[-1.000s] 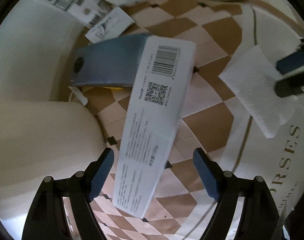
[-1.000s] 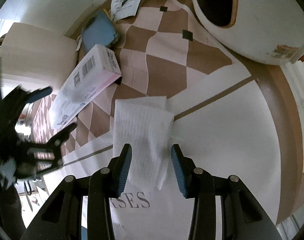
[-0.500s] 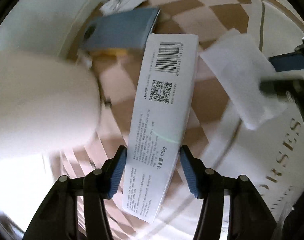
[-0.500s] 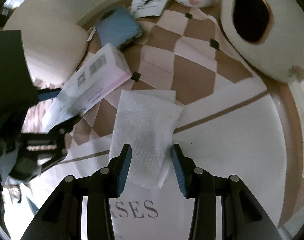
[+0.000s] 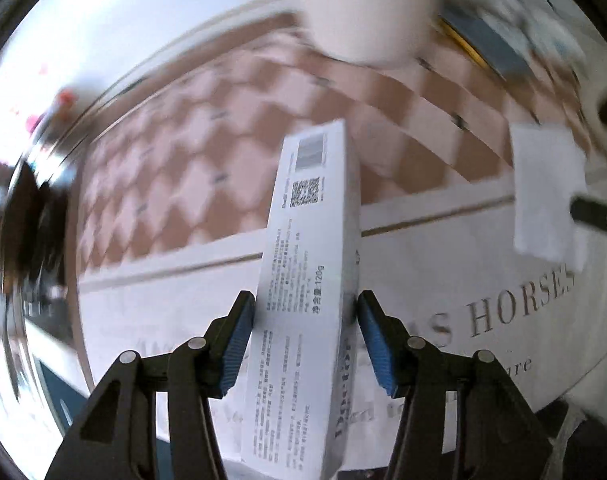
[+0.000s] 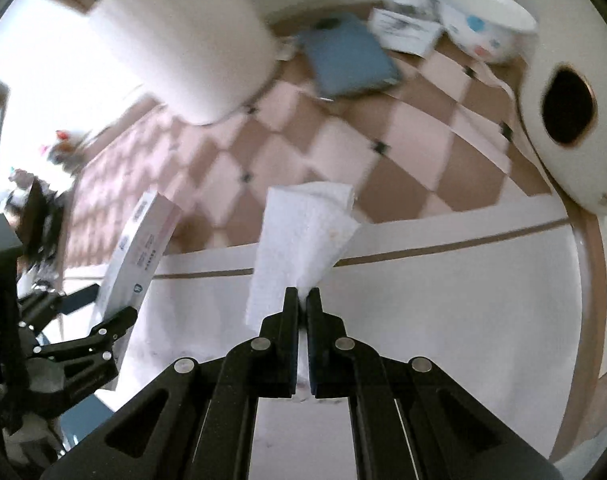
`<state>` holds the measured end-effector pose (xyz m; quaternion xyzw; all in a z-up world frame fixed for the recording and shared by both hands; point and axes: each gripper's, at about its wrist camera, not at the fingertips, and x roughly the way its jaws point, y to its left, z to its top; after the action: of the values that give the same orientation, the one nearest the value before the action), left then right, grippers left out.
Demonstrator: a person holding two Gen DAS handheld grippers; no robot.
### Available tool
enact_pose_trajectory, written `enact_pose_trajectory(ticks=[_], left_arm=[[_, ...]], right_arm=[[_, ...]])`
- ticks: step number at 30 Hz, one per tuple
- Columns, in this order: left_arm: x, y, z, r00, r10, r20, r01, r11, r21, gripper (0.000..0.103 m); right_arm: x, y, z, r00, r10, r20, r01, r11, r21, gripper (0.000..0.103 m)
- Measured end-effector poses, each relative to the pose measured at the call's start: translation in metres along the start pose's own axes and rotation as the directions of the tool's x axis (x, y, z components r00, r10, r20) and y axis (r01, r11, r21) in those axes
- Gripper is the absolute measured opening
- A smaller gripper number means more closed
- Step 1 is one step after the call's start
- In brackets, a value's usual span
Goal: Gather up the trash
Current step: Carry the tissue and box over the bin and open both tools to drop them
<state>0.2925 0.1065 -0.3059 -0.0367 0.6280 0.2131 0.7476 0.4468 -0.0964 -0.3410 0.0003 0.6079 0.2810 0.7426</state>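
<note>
My left gripper is shut on a long white carton with a barcode and QR code, held lifted above the tablecloth. The carton also shows in the right wrist view, with the left gripper at the left edge. My right gripper is shut on a white paper towel, pinched at its lower edge and hanging free. The towel also shows at the right of the left wrist view, held by the right gripper's fingers.
A checkered brown and white tablecloth covers the table. A white cylinder, a blue pouch, papers, a spotted bowl and a white container with a dark hole stand at the back.
The left gripper closed on the carton and lifted it, swinging left. The right gripper closed on the paper towel and raised it off the cloth.
</note>
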Motion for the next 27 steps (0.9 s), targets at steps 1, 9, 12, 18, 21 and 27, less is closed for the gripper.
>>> enact_pose_trajectory(ticks=[1, 9, 12, 18, 21, 27], left_arm=[[-0.008, 0.015, -0.007, 1.0, 0.012, 0.023, -0.011, 0.999, -0.053, 0.049], [-0.058, 0.106, -0.07, 0.985, 0.124, 0.118, -0.074, 0.929, -0.362, 0.049], [-0.068, 0.149, -0.114, 0.982, 0.158, 0.108, -0.088, 0.875, -0.476, 0.049], [-0.055, 0.235, -0.227, 0.981, 0.194, 0.019, -0.131, 0.731, -0.67, 0.049], [-0.037, 0.265, -0.287, 0.982, 0.185, -0.039, -0.151, 0.648, -0.746, 0.049], [0.028, 0.321, -0.428, 0.98, 0.101, -0.17, -0.197, 0.444, -0.874, 0.049]], right_arm=[[-0.004, 0.007, 0.001, 1.0, 0.007, -0.001, -0.007, 1.0, -0.015, 0.004], [-0.023, 0.118, -0.006, 0.993, 0.117, -0.033, -0.121, 0.966, -0.228, 0.004], [-0.019, 0.187, -0.024, 0.986, 0.153, -0.058, -0.164, 0.929, -0.333, 0.003], [-0.003, 0.31, -0.098, 0.967, 0.183, -0.176, -0.249, 0.816, -0.522, 0.003], [0.017, 0.363, -0.154, 0.952, 0.169, -0.255, -0.293, 0.748, -0.595, 0.003], [0.079, 0.448, -0.275, 0.918, 0.082, -0.389, -0.356, 0.607, -0.711, 0.003]])
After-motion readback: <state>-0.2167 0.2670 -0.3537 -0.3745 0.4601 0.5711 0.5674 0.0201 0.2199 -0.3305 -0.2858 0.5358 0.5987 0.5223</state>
